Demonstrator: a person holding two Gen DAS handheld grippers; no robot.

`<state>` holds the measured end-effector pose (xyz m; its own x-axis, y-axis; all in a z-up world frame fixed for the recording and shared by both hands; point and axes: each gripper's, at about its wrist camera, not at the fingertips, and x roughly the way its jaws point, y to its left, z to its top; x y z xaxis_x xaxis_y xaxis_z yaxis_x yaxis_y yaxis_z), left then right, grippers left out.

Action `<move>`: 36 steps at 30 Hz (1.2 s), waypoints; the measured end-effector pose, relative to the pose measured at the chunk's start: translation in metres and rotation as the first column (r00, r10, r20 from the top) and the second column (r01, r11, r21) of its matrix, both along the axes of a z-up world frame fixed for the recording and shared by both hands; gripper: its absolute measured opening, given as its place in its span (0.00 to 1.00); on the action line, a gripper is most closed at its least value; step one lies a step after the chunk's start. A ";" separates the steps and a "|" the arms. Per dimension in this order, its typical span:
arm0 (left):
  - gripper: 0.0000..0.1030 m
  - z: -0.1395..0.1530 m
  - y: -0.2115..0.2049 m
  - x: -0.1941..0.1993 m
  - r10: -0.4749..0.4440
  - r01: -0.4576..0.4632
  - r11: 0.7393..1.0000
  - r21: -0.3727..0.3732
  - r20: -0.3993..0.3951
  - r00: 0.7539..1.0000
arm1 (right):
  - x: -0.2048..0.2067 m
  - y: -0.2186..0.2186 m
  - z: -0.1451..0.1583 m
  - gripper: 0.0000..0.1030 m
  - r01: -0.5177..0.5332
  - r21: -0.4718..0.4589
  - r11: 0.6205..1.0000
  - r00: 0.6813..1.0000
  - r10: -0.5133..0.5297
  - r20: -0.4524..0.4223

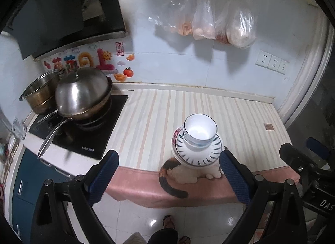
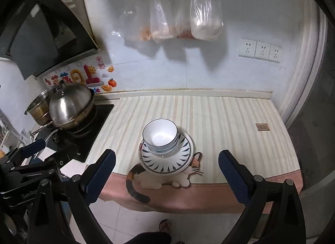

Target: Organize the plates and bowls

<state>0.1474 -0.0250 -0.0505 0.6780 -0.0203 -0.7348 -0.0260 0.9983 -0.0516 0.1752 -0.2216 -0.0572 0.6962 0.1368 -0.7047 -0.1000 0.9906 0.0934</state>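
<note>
A stack of white bowls (image 1: pixel 200 131) (image 2: pixel 160 136) with dark rims sits on stacked plates (image 1: pixel 197 155) (image 2: pixel 166 160) with blue dash patterns, near the front edge of the striped counter cloth (image 1: pixel 146 118) (image 2: pixel 219 122), over a printed cat. A red-patterned plate edge (image 1: pixel 177 133) peeks out at the stack's left. My left gripper (image 1: pixel 167 166) is open and empty, held back from the counter, left of the stack. My right gripper (image 2: pixel 166 166) is open and empty, centred in front of the stack, not touching it.
A lidded steel wok (image 1: pixel 82 95) (image 2: pixel 71 105) and a steel pot (image 1: pixel 40 93) (image 2: pixel 40 107) sit on the black cooktop (image 1: pixel 88 137) at left under a range hood (image 1: pixel 62 13). Plastic bags (image 1: pixel 222 24) (image 2: pixel 184 21) hang on the wall. Wall sockets (image 1: pixel 272 62) (image 2: pixel 259 50) are at right.
</note>
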 end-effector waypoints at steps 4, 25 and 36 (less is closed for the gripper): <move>0.96 0.012 -0.003 -0.035 0.019 -0.019 1.000 0.007 0.017 1.000 | -0.038 -0.002 0.015 0.98 -0.009 -0.006 1.000 0.999 0.009 0.038; 0.96 0.043 0.011 -0.123 -0.013 0.010 1.000 0.024 0.103 0.995 | -0.152 -0.001 0.058 0.99 0.044 -0.026 0.999 0.991 -0.041 0.129; 0.96 0.041 0.023 -0.136 0.000 -0.003 1.000 0.021 0.107 0.994 | -0.168 0.004 0.053 0.99 0.059 -0.021 0.998 0.991 -0.056 0.120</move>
<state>0.0116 -0.0021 -0.0091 0.7526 -0.0047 -0.6584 -0.0230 0.9992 -0.0333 0.0073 -0.2178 -0.0046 0.7819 0.0776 -0.6185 -0.0518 0.9969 0.0595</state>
